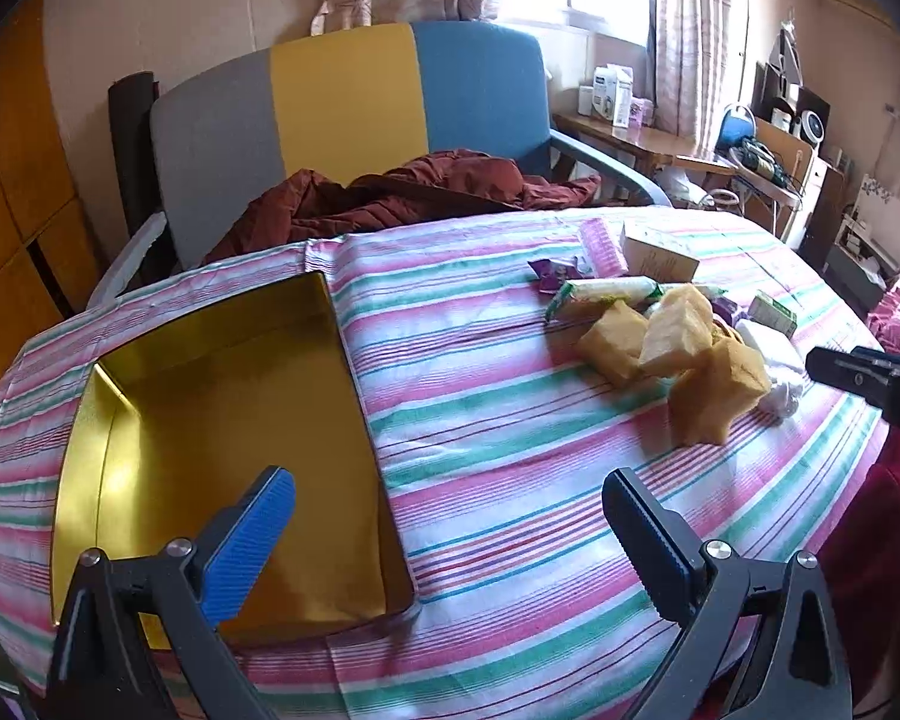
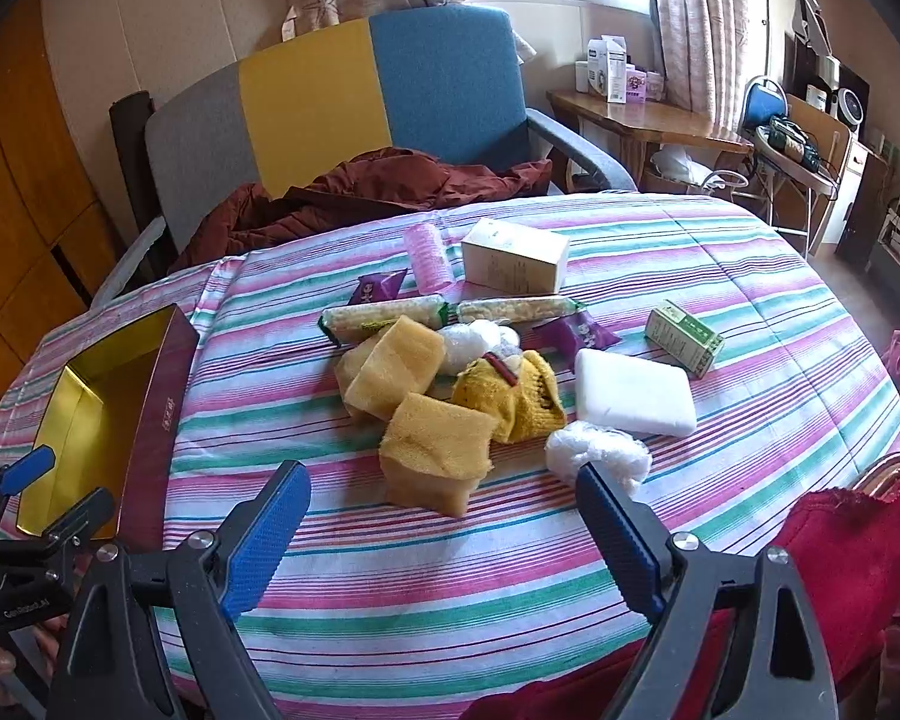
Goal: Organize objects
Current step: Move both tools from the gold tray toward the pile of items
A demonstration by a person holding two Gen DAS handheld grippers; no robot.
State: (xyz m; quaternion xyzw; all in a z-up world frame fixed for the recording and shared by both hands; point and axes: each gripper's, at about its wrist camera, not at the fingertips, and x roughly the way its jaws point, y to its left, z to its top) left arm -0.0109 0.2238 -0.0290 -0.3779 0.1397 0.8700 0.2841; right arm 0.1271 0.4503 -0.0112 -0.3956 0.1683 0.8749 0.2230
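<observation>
An open box with a gold lining (image 1: 228, 372) lies on the striped tablecloth at the left; it is empty. My left gripper (image 1: 450, 516) hangs open over the box's near right corner, nothing between its fingers. A pile sits mid-table: several yellow sponge blocks (image 2: 438, 450), a yellow knit piece (image 2: 522, 402), a white block (image 2: 633, 399), a white plastic wad (image 2: 594, 450), two snack bars (image 2: 384, 315), purple sachets (image 2: 582, 333), a green carton (image 2: 684, 336), a white carton (image 2: 516, 264) and a pink roll (image 2: 429, 258). My right gripper (image 2: 444, 498) is open just in front of the nearest sponge, not touching it.
A chair with a grey, yellow and blue back (image 2: 330, 96) stands behind the table with a maroon jacket (image 2: 360, 186) on its seat. A wooden side table (image 2: 642, 114) with cartons is at the back right. A red sleeve (image 2: 840, 540) is at the near right.
</observation>
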